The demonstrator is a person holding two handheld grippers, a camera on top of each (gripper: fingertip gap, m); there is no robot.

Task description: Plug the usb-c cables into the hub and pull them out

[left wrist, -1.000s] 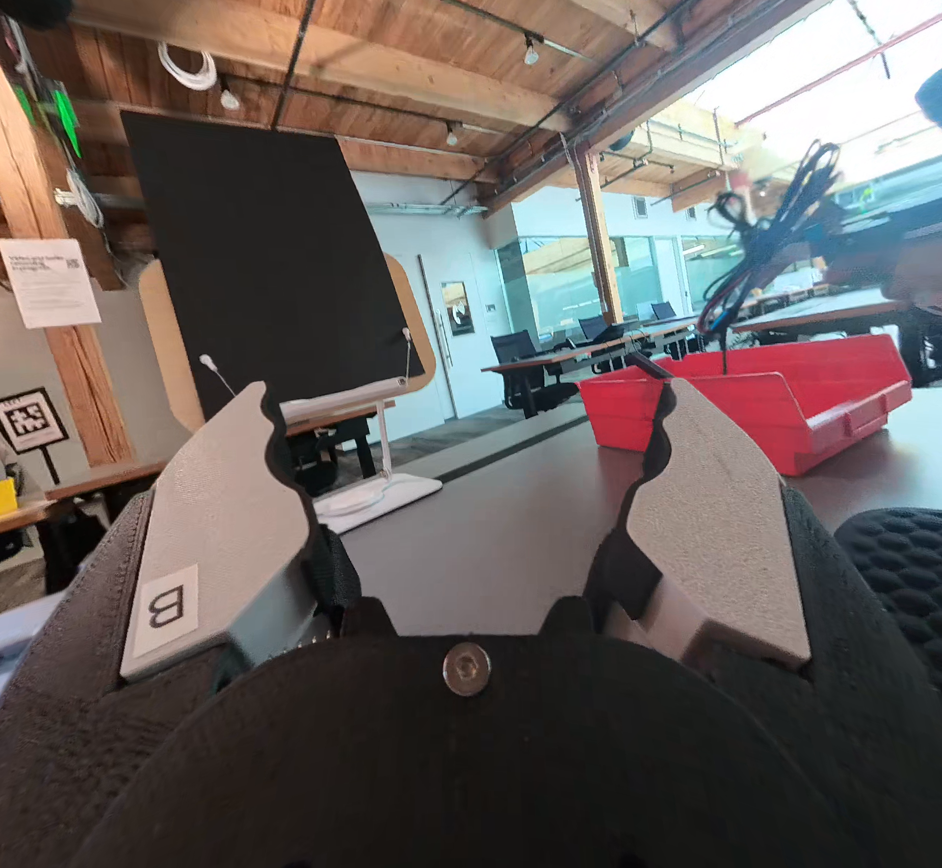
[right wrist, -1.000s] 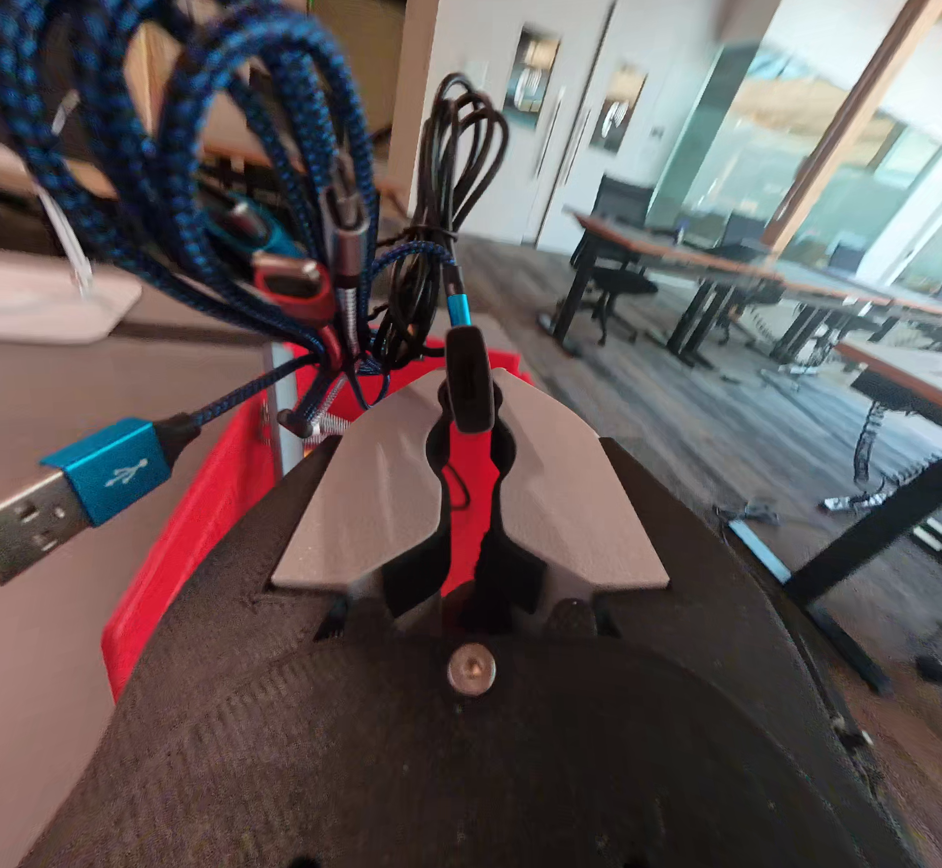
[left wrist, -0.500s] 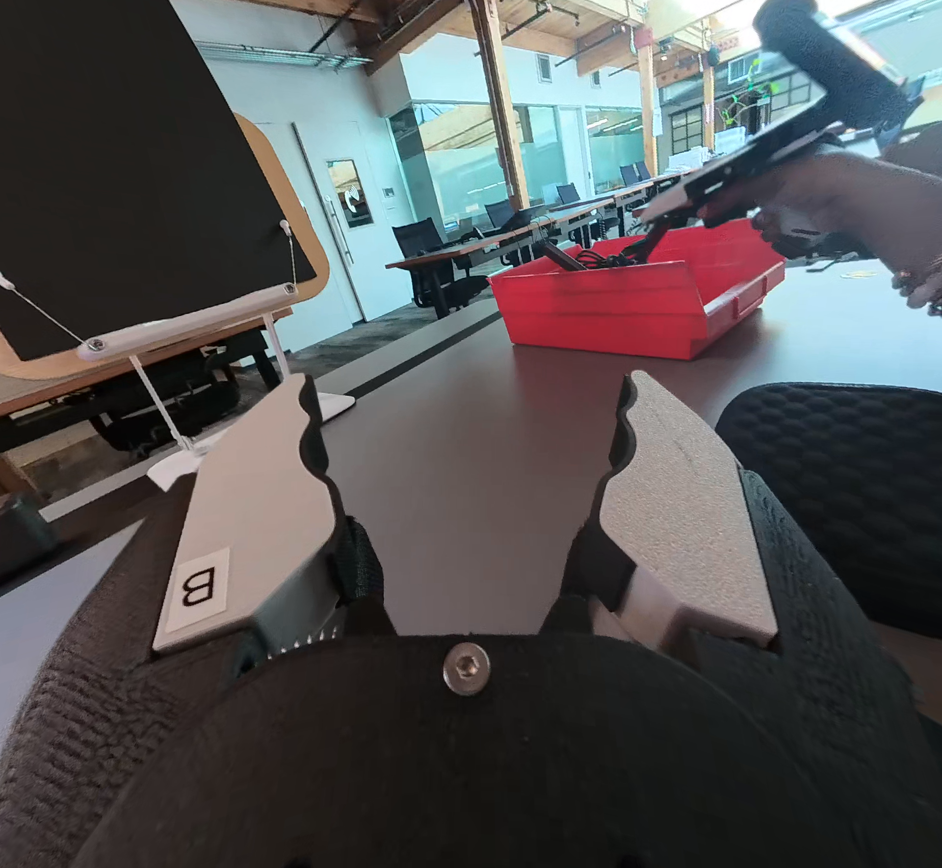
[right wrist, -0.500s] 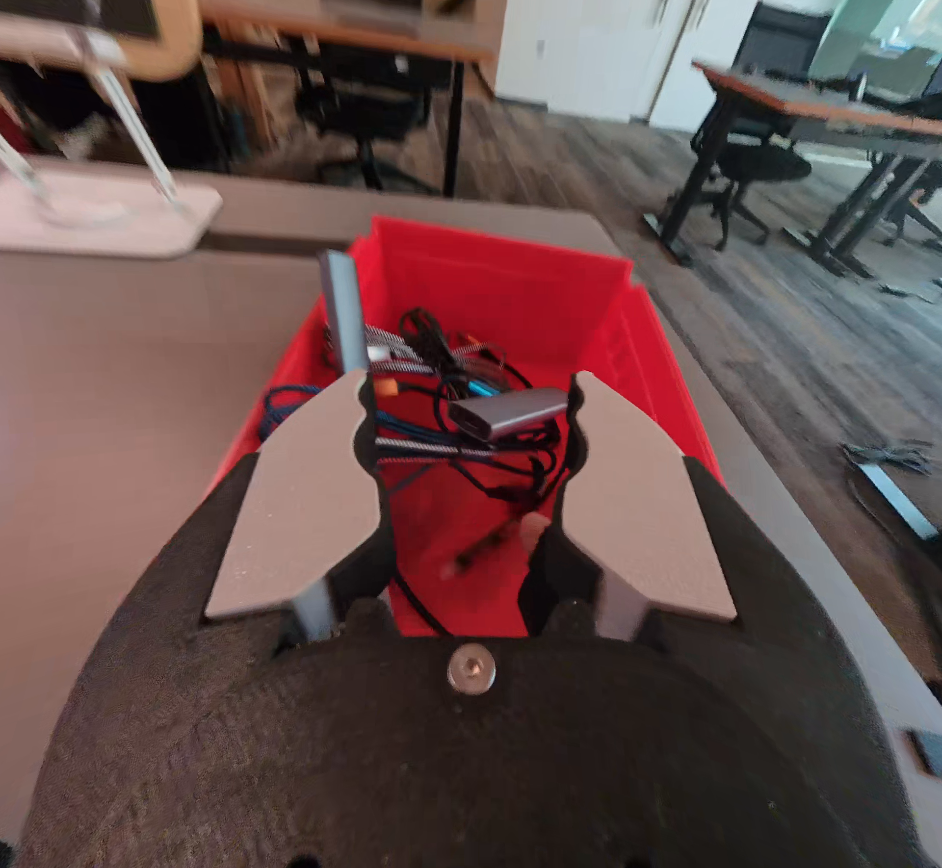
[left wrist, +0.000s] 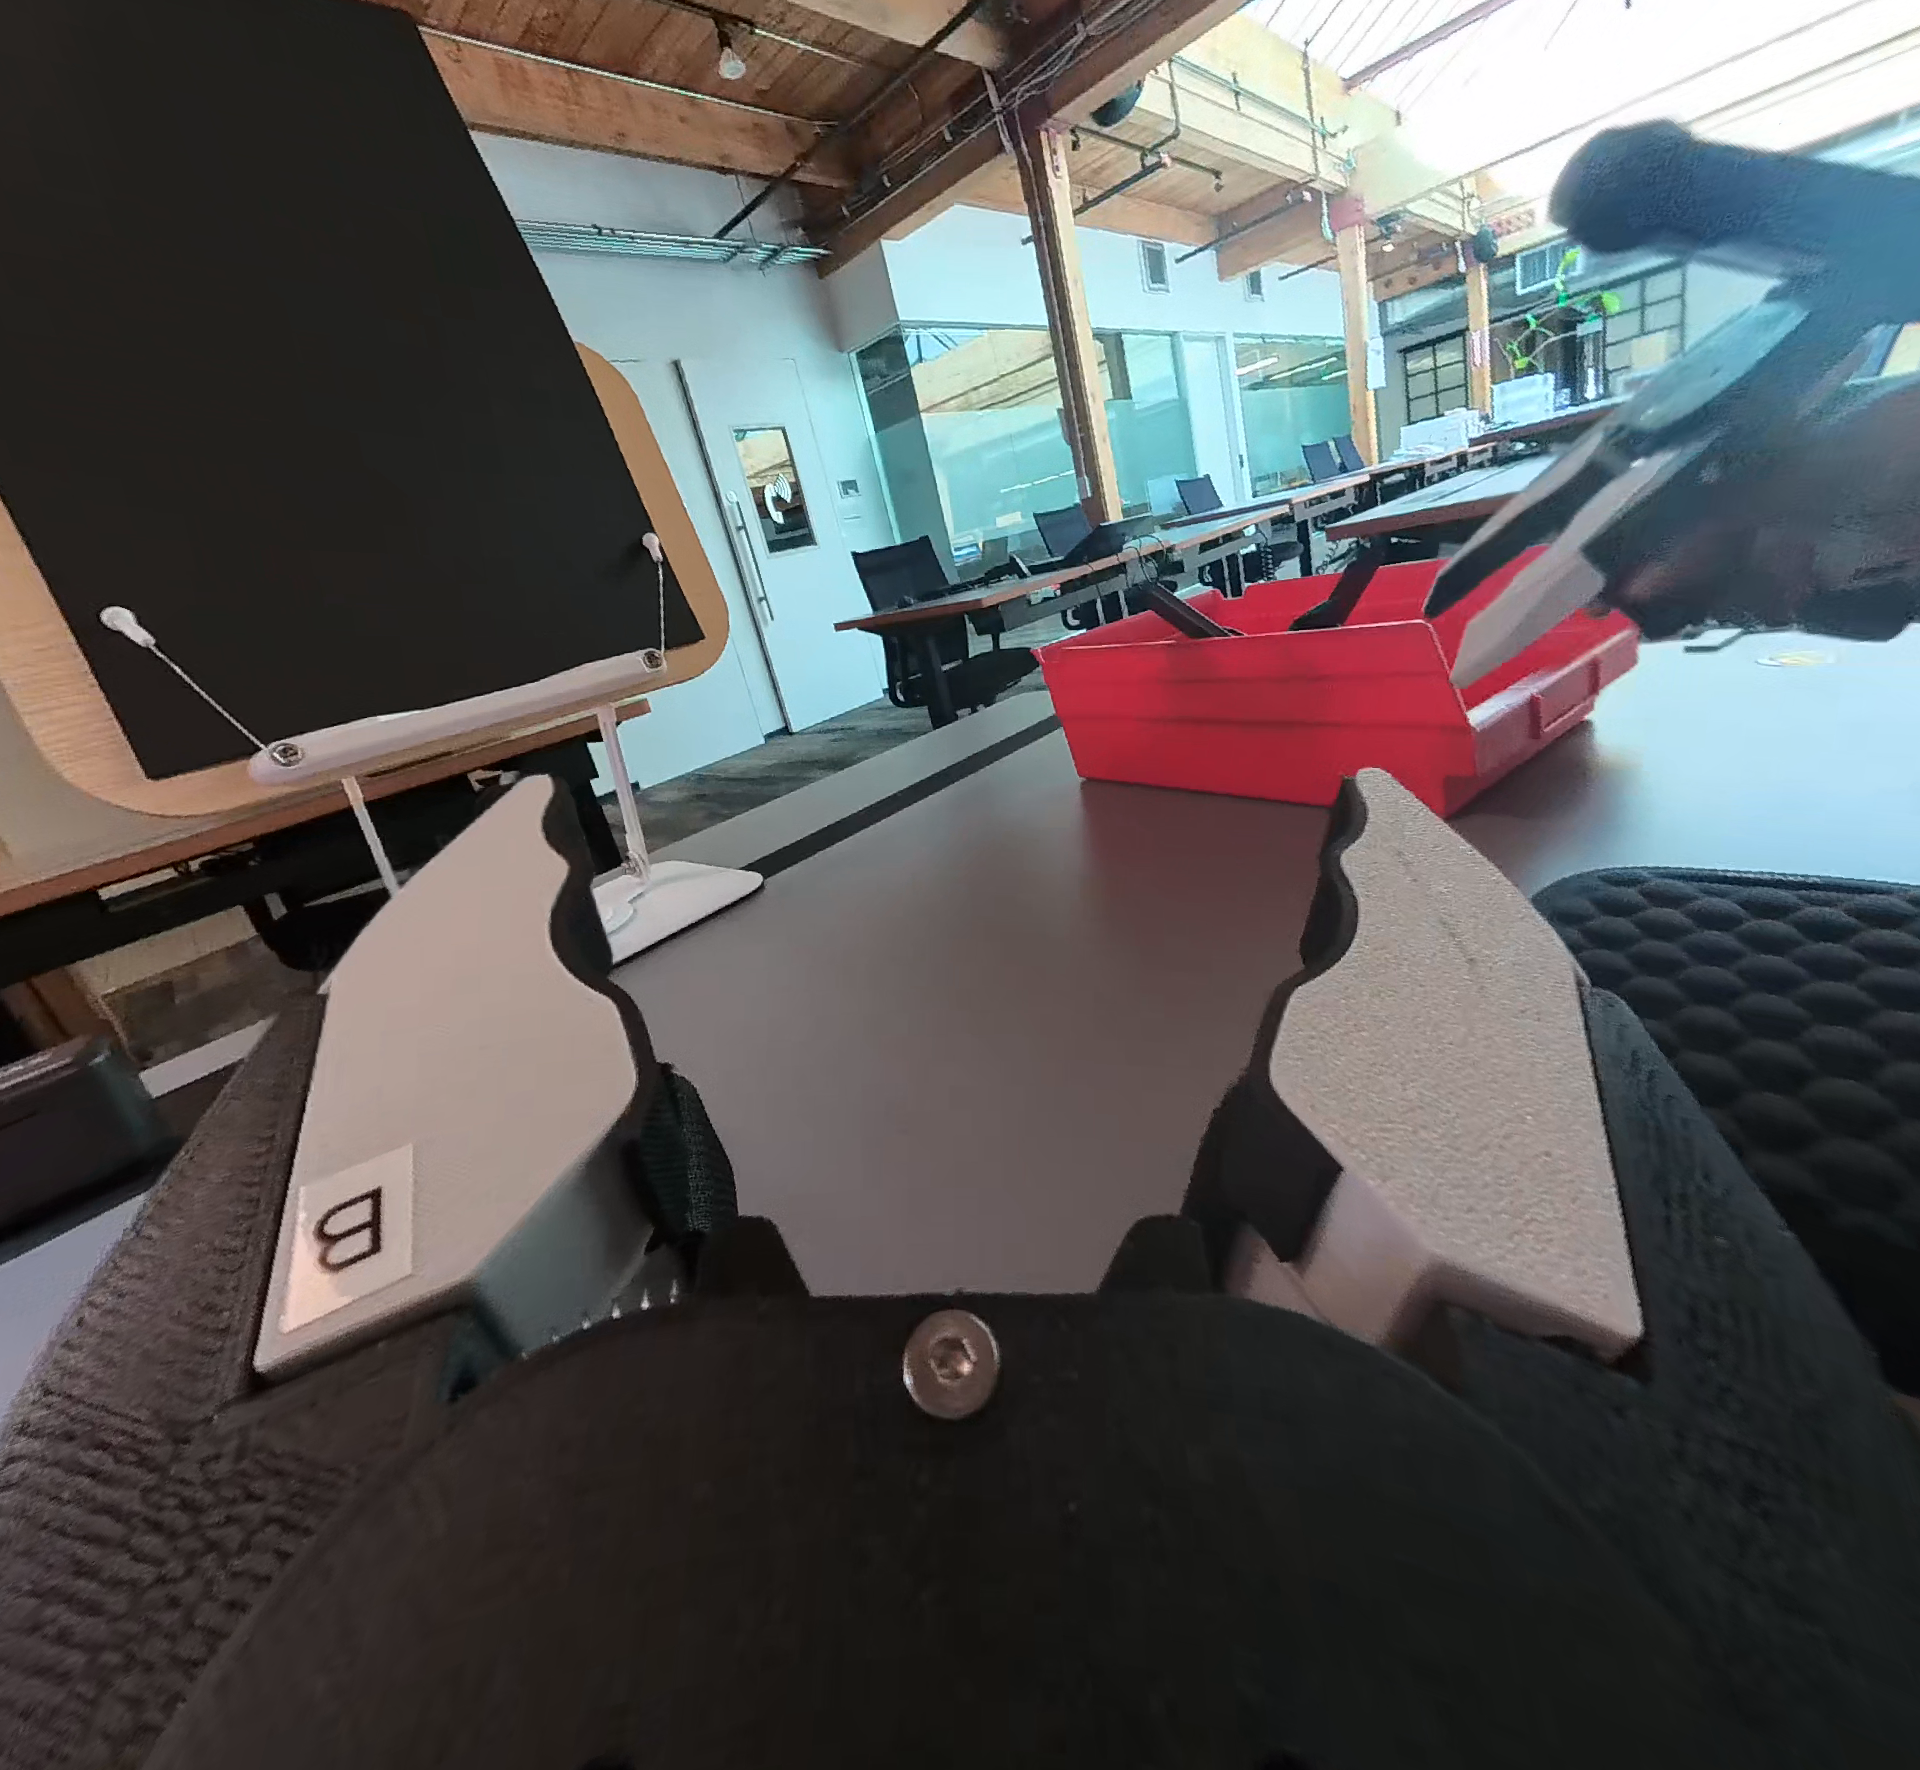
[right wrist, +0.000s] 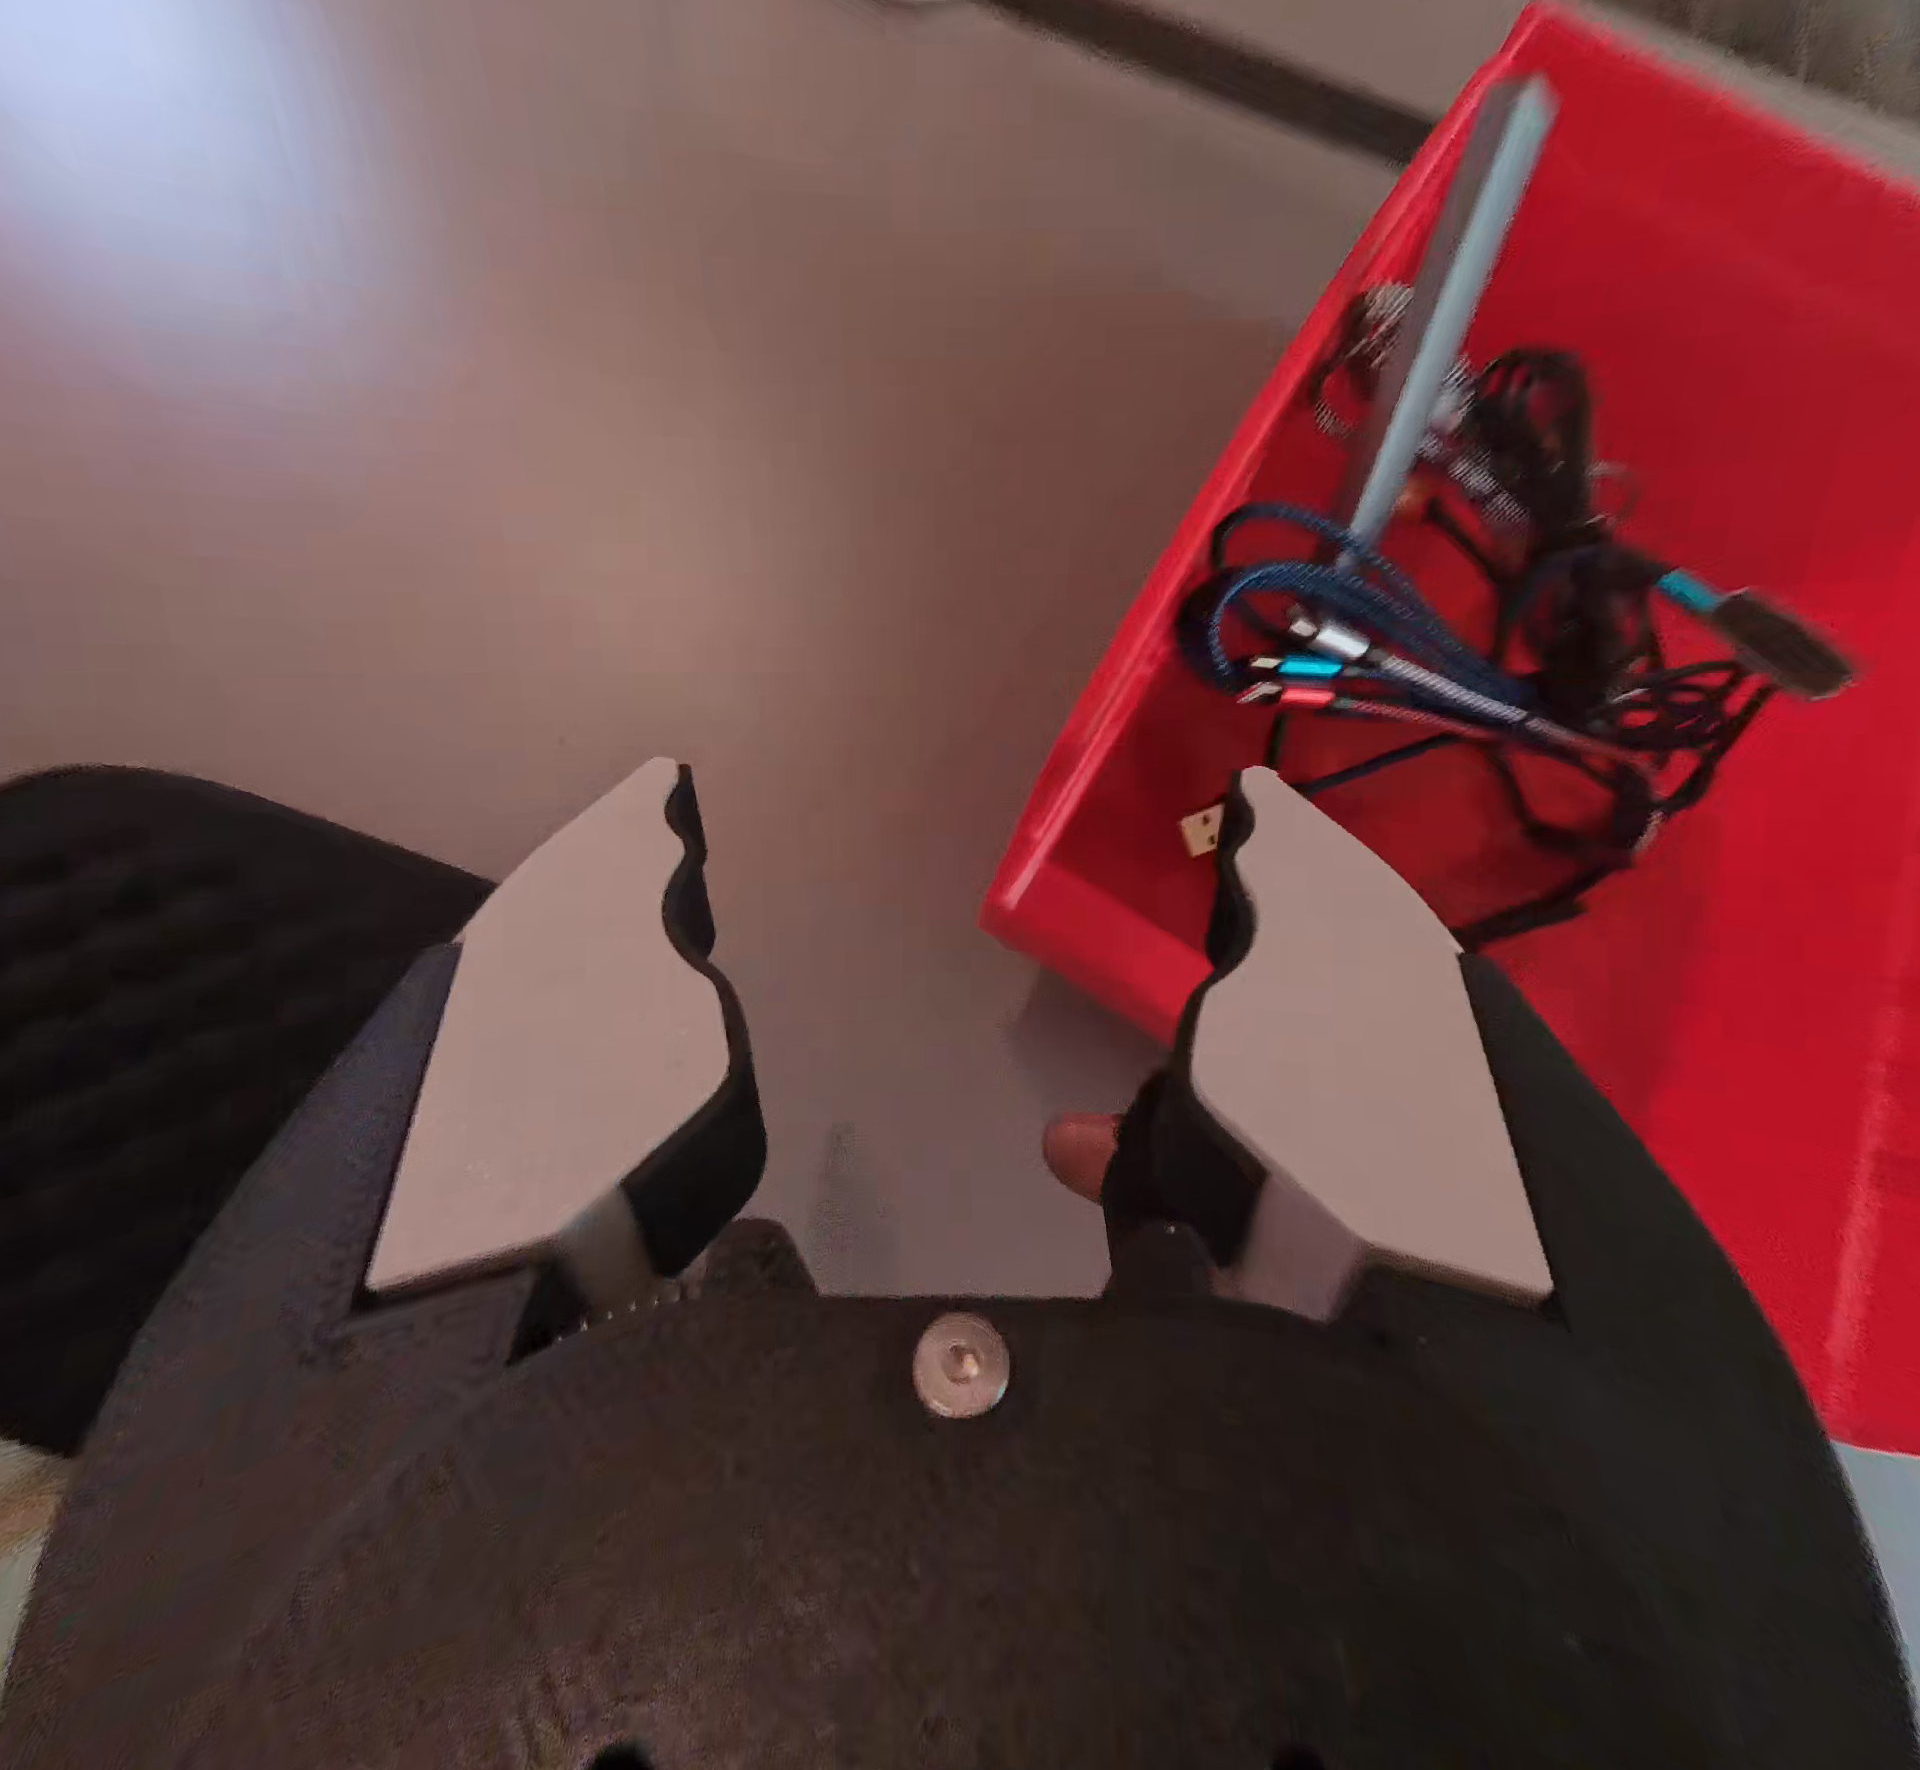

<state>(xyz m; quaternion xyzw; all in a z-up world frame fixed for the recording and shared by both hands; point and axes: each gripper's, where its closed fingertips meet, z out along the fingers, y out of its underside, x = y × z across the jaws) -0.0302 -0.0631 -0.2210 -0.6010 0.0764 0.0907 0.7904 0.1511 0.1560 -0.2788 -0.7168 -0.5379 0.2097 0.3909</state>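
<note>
A red bin (right wrist: 1714,889) on the dark table holds a tangle of blue and black braided cables (right wrist: 1455,660) and a long grey hub (right wrist: 1444,307) leaning on its left wall. A second small grey adapter (right wrist: 1782,655) lies on the cables. My right gripper (right wrist: 961,785) is open and empty, above the table just left of the bin's near corner. My left gripper (left wrist: 951,795) is open and empty, low over the table. The bin (left wrist: 1299,712) shows far ahead in the left wrist view, with the right gripper (left wrist: 1538,577) over its right end.
A black textured mat (left wrist: 1766,1024) lies on the table by my left gripper and also shows in the right wrist view (right wrist: 156,993). A black board on a white stand (left wrist: 312,432) stands at the table's far left. Bare dark table (left wrist: 987,993) lies between mat and bin.
My right gripper let the cable bundle drop into the bin, opened, then swung left and tilted down toward the table. My left gripper stayed open and shifted its view slightly.
</note>
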